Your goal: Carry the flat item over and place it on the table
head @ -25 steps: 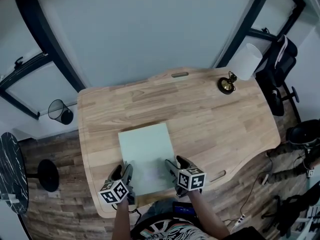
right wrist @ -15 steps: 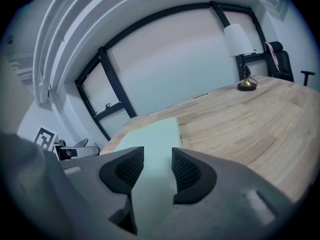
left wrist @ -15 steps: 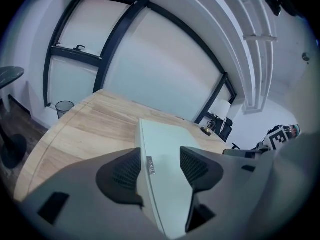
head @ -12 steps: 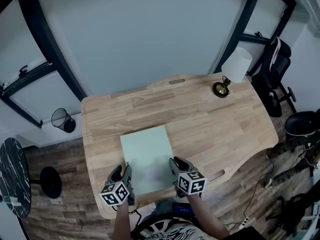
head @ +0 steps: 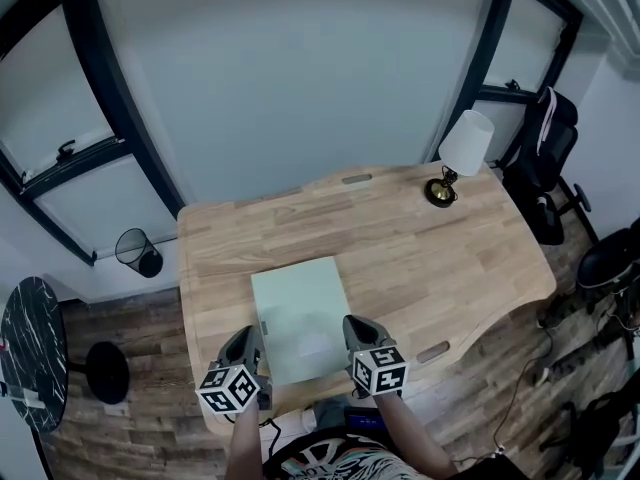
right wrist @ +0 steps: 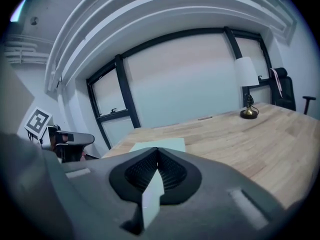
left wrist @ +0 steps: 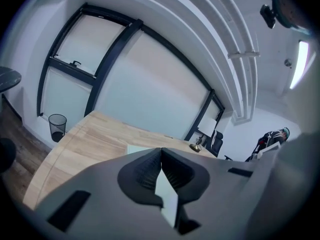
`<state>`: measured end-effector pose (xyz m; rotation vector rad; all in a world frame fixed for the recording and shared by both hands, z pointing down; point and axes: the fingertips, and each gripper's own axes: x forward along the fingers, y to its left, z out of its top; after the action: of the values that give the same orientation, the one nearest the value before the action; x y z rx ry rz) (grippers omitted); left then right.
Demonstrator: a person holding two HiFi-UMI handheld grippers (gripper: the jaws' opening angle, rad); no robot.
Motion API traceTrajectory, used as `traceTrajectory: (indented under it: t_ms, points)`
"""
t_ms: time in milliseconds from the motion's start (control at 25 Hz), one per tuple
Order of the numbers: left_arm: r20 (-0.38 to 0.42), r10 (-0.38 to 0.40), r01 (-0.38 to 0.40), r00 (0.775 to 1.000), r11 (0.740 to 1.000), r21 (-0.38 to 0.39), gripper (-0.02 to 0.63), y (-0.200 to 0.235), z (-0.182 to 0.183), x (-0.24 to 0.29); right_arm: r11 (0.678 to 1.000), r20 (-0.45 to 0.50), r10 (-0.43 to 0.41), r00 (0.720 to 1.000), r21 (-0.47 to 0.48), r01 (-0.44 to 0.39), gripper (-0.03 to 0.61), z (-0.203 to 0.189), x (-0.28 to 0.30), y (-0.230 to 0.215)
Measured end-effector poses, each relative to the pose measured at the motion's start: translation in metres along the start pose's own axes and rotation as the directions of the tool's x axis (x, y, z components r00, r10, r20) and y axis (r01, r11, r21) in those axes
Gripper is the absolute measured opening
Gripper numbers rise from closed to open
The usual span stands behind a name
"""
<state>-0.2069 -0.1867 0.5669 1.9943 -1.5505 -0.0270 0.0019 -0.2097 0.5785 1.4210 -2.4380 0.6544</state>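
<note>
A thin pale green flat board (head: 299, 315) lies on the wooden table (head: 420, 248), close to its near edge. My left gripper (head: 256, 341) is at the board's near left corner and my right gripper (head: 352, 329) at its near right corner. In the left gripper view the jaws (left wrist: 161, 152) are closed together with a pale sliver of the board (left wrist: 168, 198) pinched between the pads. The right gripper view shows the same: jaws (right wrist: 158, 152) closed on the board's edge (right wrist: 152, 194), the rest of the board (right wrist: 161, 144) stretching ahead. Whether the board is off the wood I cannot tell.
A white-shaded lamp (head: 462, 154) with a brass base stands at the table's far right corner. A black office chair (head: 545, 158) is right of the table, a wire waste bin (head: 138, 253) and a round dark side table (head: 30, 353) to its left.
Both grippers' jaws have closed onto the board's near edge. The head camera has pulled up and back, so the table looks smaller; the board stays in the same spot on it.
</note>
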Motion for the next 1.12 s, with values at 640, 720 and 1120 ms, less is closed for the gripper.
traceTrajectory:
  t_ms: [640,720,1120]
  points:
    - [0.191,-0.108,0.116,0.976,0.993,-0.028,0.008,-0.039,0.03,-0.053,1.0,0.094,-0.019,0.995,-0.023,0.021,0.006,0.009,-0.05,0.03]
    - [0.146,-0.101,0.1,0.984,0.995,0.012,0.008,-0.04,0.025,-0.052,0.999,0.1,-0.024,0.995,-0.023,0.026,0.006,0.01,-0.054,0.029]
    - [0.1,-0.018,0.012,0.995,0.998,0.055,0.008,-0.032,0.019,-0.054,0.999,0.105,-0.029,0.994,-0.037,0.033,0.006,0.01,-0.062,0.028]
